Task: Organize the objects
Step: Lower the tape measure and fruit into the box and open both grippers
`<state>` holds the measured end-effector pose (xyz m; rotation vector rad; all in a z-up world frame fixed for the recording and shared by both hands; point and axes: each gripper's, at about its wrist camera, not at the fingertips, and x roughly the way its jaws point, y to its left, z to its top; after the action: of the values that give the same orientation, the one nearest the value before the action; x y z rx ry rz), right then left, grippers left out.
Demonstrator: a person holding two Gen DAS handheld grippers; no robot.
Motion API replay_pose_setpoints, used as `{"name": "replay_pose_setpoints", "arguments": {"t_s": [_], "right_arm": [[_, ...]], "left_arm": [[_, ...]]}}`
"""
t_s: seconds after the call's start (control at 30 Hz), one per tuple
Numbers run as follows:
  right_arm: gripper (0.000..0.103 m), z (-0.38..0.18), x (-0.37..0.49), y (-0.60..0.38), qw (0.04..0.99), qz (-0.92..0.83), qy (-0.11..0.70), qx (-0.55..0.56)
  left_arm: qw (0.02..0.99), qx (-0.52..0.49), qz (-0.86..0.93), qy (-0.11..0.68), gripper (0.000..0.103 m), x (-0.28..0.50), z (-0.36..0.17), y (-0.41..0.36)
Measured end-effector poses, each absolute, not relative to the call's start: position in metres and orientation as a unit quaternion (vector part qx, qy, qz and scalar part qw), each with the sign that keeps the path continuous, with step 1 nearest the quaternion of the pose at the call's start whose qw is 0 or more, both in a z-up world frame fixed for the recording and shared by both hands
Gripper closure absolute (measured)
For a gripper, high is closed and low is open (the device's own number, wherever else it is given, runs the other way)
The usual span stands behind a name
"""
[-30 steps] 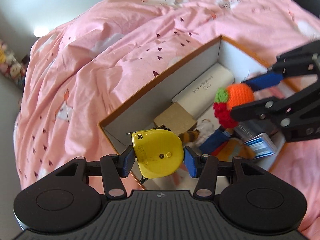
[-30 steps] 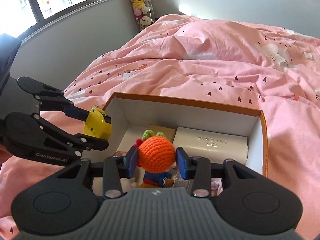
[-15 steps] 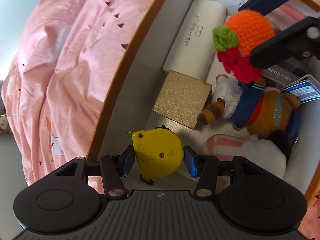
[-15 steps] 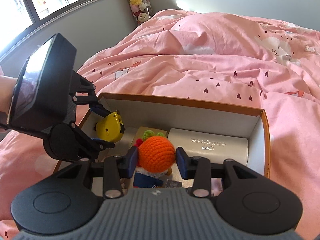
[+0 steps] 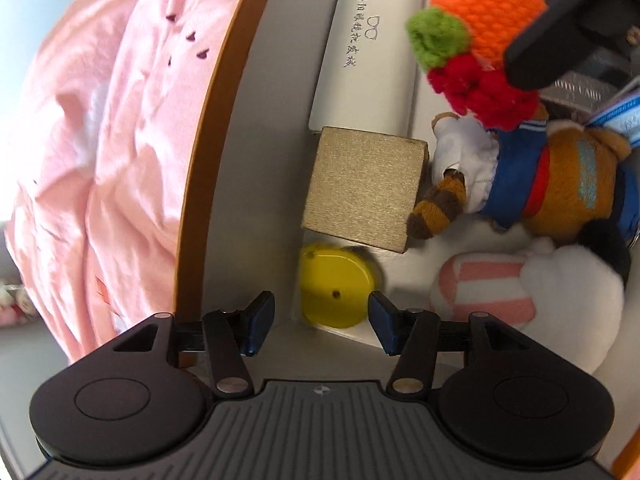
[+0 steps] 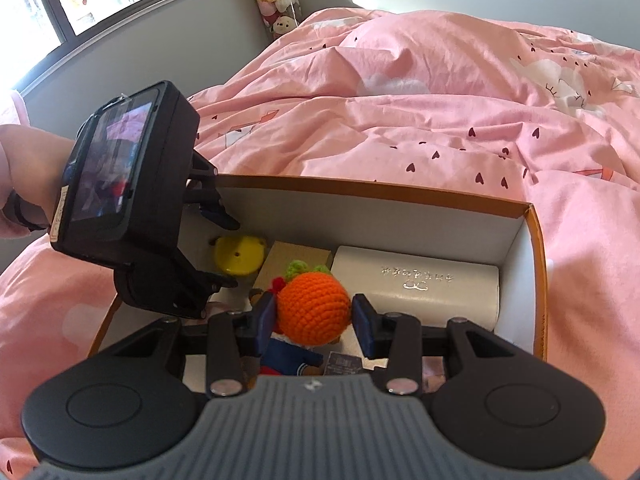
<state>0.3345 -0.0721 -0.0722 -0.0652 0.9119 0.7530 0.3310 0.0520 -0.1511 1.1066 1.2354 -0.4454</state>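
Colours in the box on the pink bed

Duvet [image 6: 440,100] showing pink with small dark hearts; box [image 6: 360,190] showing an orange-brown rim and white walls. Tape measure [image 5: 336,288] showing yellow, crochet ball [image 6: 314,308] showing orange with green and red bits, small cube box [image 5: 362,188] showing dull gold, long case [image 5: 372,44] showing white with silver print. Plush [image 5: 560,176] wearing brown, blue, red and white; another soft toy [image 5: 484,292] showing pink and white stripes. Gripper pads [image 5: 260,326] showing blue on black.
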Motion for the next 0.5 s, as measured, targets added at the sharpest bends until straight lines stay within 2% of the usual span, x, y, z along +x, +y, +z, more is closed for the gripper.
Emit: {"name": "replay_pose_setpoints", "arguments": {"t_s": [0.27,0.37,0.5], "right_arm": [[0.06,-0.071,0.331,-0.067,0.824,0.366,0.432,-0.033],[0.06,-0.072,0.333,-0.065,0.819,0.372,0.437,-0.024],[0.06,-0.071,0.336,-0.057,0.809,0.386,0.444,0.001]], "left_arm": [[0.711,0.456,-0.179,0.504,0.039,0.319,-0.127,0.062],[0.756,0.391,-0.161,0.5,0.039,0.314,-0.103,0.073],[0.812,0.291,-0.127,0.49,0.046,0.302,-0.075,0.093]]}}
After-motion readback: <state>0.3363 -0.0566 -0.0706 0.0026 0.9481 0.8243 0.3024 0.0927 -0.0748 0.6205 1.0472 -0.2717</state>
